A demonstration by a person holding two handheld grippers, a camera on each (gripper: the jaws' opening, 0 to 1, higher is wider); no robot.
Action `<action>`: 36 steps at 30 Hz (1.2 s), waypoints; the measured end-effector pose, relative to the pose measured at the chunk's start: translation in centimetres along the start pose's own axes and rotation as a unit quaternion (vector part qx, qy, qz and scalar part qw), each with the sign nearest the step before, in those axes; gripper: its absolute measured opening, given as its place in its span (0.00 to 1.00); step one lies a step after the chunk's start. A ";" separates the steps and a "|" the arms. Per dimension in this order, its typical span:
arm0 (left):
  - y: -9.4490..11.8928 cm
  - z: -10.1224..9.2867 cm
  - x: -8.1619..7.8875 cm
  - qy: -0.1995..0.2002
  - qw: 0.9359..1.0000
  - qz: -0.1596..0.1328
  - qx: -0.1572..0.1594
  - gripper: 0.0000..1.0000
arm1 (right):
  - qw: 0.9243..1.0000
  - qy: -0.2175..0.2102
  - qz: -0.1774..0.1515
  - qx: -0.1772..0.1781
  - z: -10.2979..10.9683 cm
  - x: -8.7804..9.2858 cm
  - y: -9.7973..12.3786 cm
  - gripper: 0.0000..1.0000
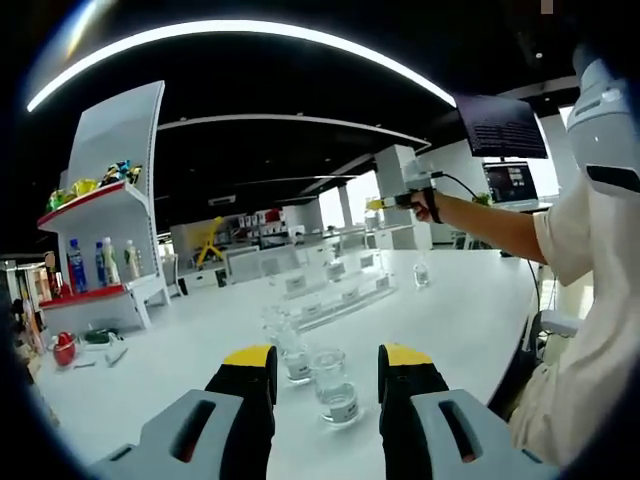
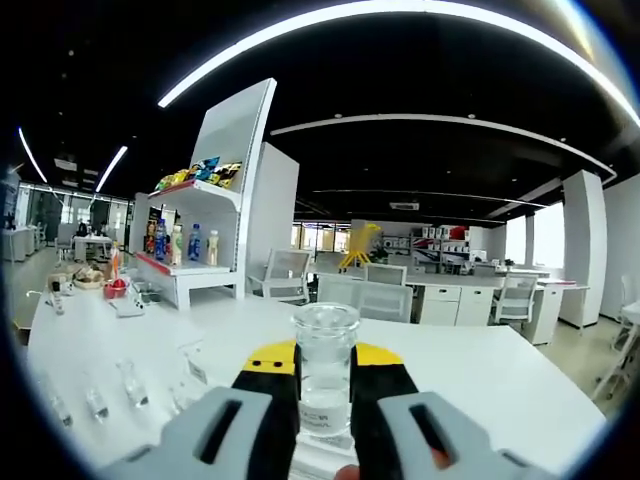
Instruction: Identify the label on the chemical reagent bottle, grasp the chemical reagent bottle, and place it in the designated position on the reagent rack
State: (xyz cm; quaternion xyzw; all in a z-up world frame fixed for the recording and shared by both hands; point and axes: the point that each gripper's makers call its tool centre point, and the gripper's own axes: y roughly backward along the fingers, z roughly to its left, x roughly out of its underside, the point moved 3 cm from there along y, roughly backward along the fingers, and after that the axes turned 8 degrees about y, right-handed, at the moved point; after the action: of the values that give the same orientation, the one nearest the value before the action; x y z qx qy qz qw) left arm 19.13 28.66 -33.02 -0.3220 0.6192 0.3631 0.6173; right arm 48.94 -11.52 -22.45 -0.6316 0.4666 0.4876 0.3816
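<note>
Right gripper (image 2: 324, 385) was clamped on a clear glass reagent bottle (image 2: 325, 365), held upright and lifted well above the white table (image 2: 480, 370). Bottle's white label (image 2: 322, 420) was too small/blurred to read, its base was cut off behind the jaws. Contents looked clear, fill level hard to tell.

In the left gripper view the right gripper (image 1: 405, 196) showed far off, held out over the table by the person's arm (image 1: 480, 222); bottle in it couldn't be made out from there.

Left gripper (image 1: 327, 375) was wide open, holding nothing, hovering just short of two small glass bottles (image 1: 335, 385) standing on the table between its jaws; labels unreadable. Clear acrylic reagent rack (image 1: 335, 280) sat further back w/ white tags, slots hard to distinguish since it's see-through. One more bottle (image 1: 421, 272) stood apart, near the far edge.

Bkgd: white display shelf (image 1: 115, 215) w/ drink bottles (image 1: 78, 266) on the lower tier and snack packs on top
</note>
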 end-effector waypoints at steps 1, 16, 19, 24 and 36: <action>-0.1 0.0 0.0 0.001 1.000 0.001 0.000 0.41 | 1.000 0.000 0.000 0.000 0.0 0.0 -0.1 0.18; -0.5 0.7 0.0 0.003 1.000 0.006 -0.005 0.41 | 1.000 -0.002 0.007 0.000 0.1 0.5 -2.8 0.18; -0.5 0.8 0.0 0.002 1.000 0.008 -0.007 0.41 | 1.000 -0.001 0.007 -0.002 0.1 0.3 -3.4 0.18; -0.7 0.7 0.2 0.003 1.000 0.014 -0.003 0.41 | 1.000 0.002 0.004 -0.001 0.2 -0.1 -4.0 0.18; -0.8 0.7 0.6 0.009 1.000 0.018 0.004 0.41 | 1.000 -0.009 0.003 0.004 -0.4 -0.1 -5.3 0.18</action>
State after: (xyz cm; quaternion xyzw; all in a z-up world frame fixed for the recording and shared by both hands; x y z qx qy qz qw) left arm 20.20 28.87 -33.64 -0.3118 0.6314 0.3687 0.6068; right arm 54.14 -10.46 -22.09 -0.6241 0.4670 0.4927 0.3868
